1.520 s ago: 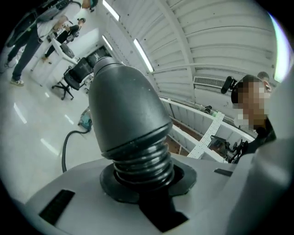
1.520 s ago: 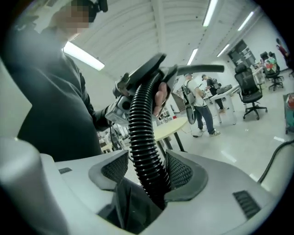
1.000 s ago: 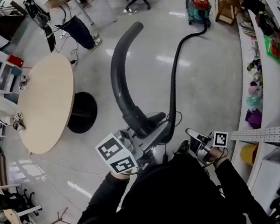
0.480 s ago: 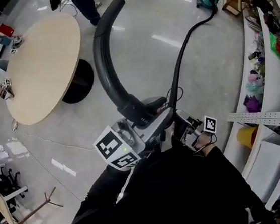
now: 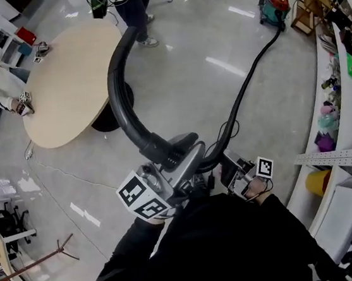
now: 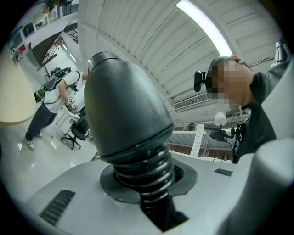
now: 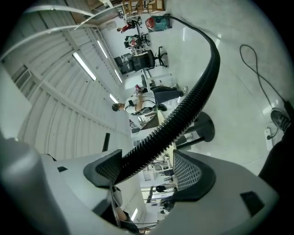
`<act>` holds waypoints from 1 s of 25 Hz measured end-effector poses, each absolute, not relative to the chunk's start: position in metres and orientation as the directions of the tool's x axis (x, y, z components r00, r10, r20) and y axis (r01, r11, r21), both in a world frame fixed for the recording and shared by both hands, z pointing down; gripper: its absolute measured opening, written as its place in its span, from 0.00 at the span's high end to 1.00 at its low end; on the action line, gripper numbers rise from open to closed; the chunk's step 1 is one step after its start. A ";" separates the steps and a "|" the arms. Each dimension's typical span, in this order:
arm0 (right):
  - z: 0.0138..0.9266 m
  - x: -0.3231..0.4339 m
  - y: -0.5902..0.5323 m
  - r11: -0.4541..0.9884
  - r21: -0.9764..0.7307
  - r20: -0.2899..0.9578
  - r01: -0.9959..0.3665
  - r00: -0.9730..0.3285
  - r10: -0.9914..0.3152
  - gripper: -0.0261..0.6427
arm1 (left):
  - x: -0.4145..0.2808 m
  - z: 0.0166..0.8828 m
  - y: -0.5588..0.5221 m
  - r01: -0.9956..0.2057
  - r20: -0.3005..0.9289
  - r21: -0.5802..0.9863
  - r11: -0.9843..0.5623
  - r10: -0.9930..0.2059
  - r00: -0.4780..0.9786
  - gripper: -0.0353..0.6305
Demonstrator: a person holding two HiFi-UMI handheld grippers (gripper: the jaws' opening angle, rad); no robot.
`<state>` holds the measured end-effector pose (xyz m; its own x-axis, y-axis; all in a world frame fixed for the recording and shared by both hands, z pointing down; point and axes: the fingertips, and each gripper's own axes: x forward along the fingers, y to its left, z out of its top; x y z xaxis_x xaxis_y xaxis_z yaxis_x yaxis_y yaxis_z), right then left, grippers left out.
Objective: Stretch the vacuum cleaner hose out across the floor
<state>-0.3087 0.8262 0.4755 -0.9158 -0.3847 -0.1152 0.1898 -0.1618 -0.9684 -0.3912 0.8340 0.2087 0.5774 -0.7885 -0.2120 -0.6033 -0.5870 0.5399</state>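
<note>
**Vacuum hose held at the cuff end, second gripper loose around it**

The left gripper (image 6: 154, 183) was clamped on the ribbed vacuum hose (image 5: 251, 76) directly under the smooth cuff of the curved end tube (image 6: 124, 110), its jaws closed on the ribs. The right gripper (image 7: 146, 170) stood with its jaws wide apart, having just been opening. The hose ran between them, resting against one mesh pad (image 7: 103, 170) and clear of the other. In the head view both grippers sat close together in front of the person's dark sleeves, the right one just beside the left.

From the grippers the hose ran in one long, gently bowed line over the pale glossy floor to the vacuum cleaner (image 5: 276, 5), which stood well apart from the round table (image 5: 67, 86). The end tube arched upward and, in the head view, overlapped the table's edge and dark pedestal base (image 5: 107, 123). A person (image 5: 130, 2) stood just beyond the table. A thin cable (image 5: 60, 182) trailed on the floor on the table's near side. Nothing lay on the floor between table and hose.
</note>
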 end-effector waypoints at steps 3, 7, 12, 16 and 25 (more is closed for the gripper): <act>0.452 -0.306 0.830 -0.171 -0.938 -0.212 0.302 -0.889 -0.407 0.47 | -0.379 0.186 0.853 -0.628 -0.238 0.519 -0.580 -0.804 0.546 0.79; 0.429 -0.270 0.861 -0.189 -0.871 -0.335 0.453 -0.829 -0.447 0.47 | -0.344 0.172 0.885 -0.642 -0.249 0.522 -0.562 -0.820 0.516 0.79; 0.418 -0.200 0.884 -0.147 -0.772 -0.481 0.618 -0.720 -0.501 0.47 | -0.279 0.201 0.911 -0.584 -0.221 0.612 -0.533 -0.824 0.521 0.78; 0.421 -0.172 0.908 -0.134 -0.783 -0.489 0.607 -0.735 -0.470 0.47 | -0.235 0.224 0.925 -0.571 -0.178 0.642 -0.512 -0.823 0.539 0.78; 0.421 -0.124 0.905 0.075 -0.926 -0.343 0.370 -0.742 -0.576 0.61 | -0.277 0.333 0.946 -0.314 -0.032 0.924 -0.220 -0.860 0.510 0.63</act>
